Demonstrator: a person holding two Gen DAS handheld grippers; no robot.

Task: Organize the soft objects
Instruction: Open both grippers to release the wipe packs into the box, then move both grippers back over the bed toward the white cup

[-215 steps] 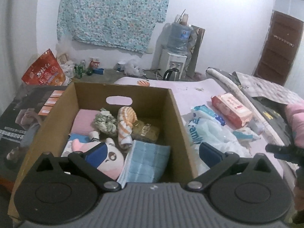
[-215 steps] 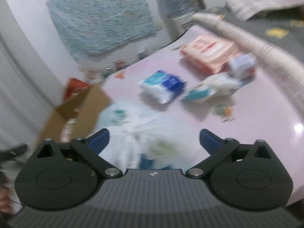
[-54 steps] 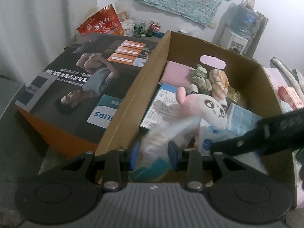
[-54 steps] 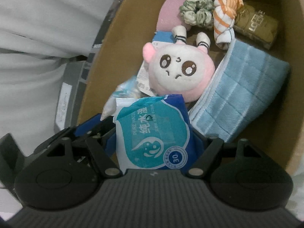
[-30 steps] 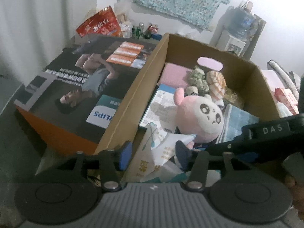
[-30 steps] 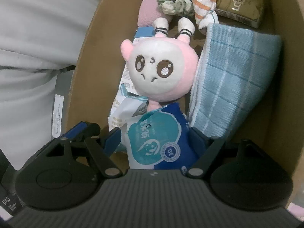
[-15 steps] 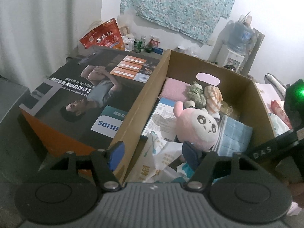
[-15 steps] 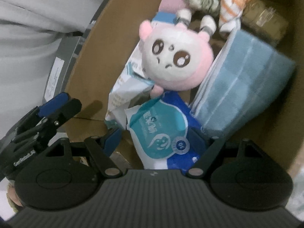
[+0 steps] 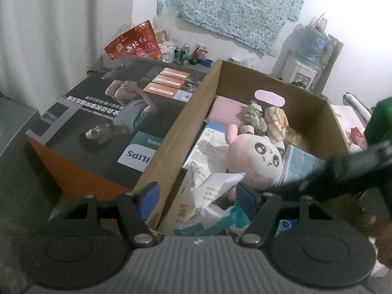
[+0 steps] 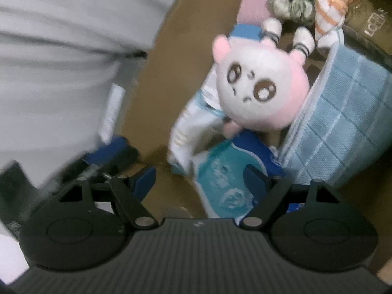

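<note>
The left gripper (image 9: 197, 196) is held over the near left wall of a cardboard box (image 9: 171, 147), its jaws opening, with a crumpled white packet (image 9: 208, 193) lying between the fingers untouched by the pads. Just beyond it a pink plush toy (image 9: 254, 159) is seen, and a blue towel (image 9: 303, 166) to its right. The right gripper (image 10: 199, 178) is spread wide above the same corner of the box; a blue wipes pack (image 10: 227, 178) lies between its fingers, apparently resting loose against the right one, though the picture is blurred. Further ahead a green scrunchie (image 10: 291, 0) and an orange-striped toy (image 10: 330, 2) are found. A printed carton (image 9: 117, 122) stands left of the box.
</note>
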